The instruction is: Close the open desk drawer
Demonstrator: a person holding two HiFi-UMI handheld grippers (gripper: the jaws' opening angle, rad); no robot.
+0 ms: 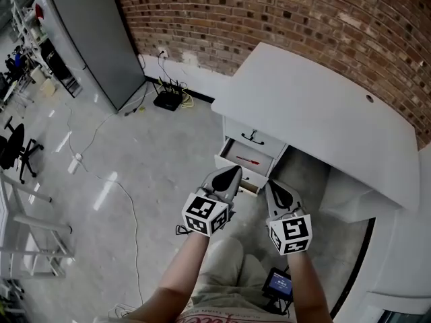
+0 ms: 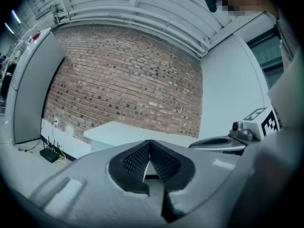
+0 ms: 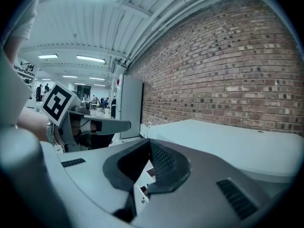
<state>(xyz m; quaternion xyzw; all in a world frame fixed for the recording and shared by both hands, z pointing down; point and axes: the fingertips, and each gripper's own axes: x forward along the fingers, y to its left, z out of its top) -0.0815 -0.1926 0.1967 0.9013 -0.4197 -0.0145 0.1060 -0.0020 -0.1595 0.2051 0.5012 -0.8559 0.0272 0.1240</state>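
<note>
Drawer [image 1: 246, 159] just ahead of left gripper [image 1: 232, 173]

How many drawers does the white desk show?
2: a closed top drawer with a dark handle, and the open drawer directly below it, pulled out. Lower drawers may be hidden underneath.

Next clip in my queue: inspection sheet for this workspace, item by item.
Surface: white desk top, bare apart from one small hole.
Job's things: open drawer below a shut one; thin red item inside.
Clutter: nothing seen.
Grippers: left gripper and right gripper both shut, empty, short of the drawer.
Cables: black router with leads by the wall; white cable across the floor.
Surroundings: brick wall, grey cabinet, office chair.
</note>
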